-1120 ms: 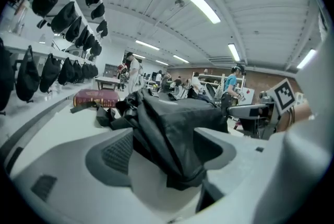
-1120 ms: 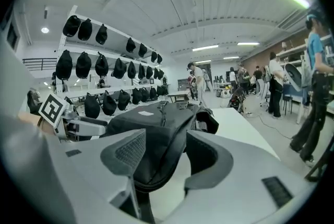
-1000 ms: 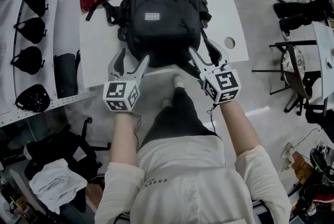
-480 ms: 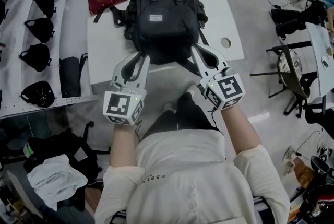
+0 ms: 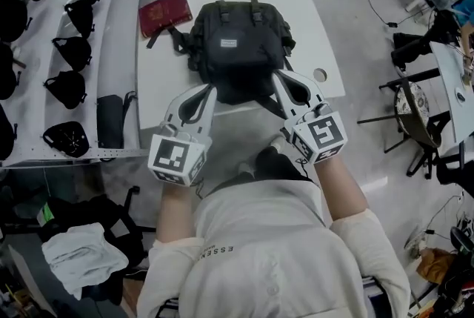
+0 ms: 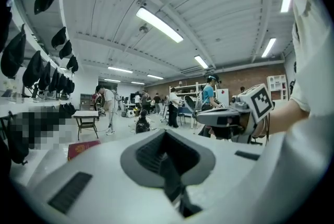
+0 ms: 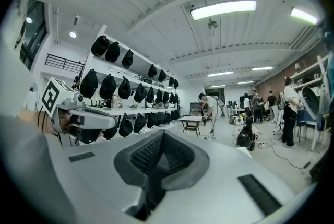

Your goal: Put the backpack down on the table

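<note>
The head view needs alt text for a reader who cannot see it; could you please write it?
A black backpack lies flat on a white table, with a red booklet beside it. Seen from above, a person holds the left tongs and right tongs, both shut and empty, pointing at the backpack's near end.

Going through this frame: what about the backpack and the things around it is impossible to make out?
- The backpack's near edge: head view, covered by the left gripper and right gripper.
- Print on the backpack's label: head view, too small.
- The red booklet's cover print: head view, too small.
- The backpack in both gripper views: absent; each gripper's shut jaws fill the lower frame.
</note>
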Motion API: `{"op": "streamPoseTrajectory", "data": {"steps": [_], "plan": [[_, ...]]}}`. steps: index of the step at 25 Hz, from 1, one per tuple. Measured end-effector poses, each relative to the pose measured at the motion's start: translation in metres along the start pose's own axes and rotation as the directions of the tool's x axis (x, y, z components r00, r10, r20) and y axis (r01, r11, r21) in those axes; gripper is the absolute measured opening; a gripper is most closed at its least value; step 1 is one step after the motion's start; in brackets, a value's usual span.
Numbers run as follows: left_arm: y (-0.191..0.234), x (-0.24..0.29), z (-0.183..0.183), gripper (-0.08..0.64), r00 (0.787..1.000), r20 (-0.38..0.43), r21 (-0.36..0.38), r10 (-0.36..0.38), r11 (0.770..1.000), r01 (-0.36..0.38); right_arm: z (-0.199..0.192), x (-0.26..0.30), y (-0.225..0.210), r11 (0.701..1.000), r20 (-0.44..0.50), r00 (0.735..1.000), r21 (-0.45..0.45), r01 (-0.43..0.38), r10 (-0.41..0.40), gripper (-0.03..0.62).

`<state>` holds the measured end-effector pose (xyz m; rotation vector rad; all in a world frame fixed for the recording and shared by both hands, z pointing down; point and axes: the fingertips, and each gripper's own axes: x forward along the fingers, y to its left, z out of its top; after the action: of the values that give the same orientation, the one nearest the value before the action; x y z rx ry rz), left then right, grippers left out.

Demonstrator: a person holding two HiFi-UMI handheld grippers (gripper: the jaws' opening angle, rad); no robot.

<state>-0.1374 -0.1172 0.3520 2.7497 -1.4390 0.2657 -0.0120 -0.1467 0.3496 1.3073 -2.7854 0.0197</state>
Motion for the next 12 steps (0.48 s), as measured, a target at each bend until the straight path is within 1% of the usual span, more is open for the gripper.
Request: {"op": "streamPoseTrajectory", "data": {"steps": [5,12], "plan": [[0.0014,-0.0046,0.0077,0.003,1.000,0.019,-0.010,-0.004,1.000,0.004,0.0079,-0.0017,0.0046,1.000,0.015,1.000,-0.002,-0.007,0.007,0.014],[0.0034,-0.0057,0.0105,0.003,1.000,0.031,-0.010,0.001,1.000,0.000,0.0059,-0.0029,0.0075,1.000,0.005,1.000,-0.003,-0.018,0.018,0.014]]}}
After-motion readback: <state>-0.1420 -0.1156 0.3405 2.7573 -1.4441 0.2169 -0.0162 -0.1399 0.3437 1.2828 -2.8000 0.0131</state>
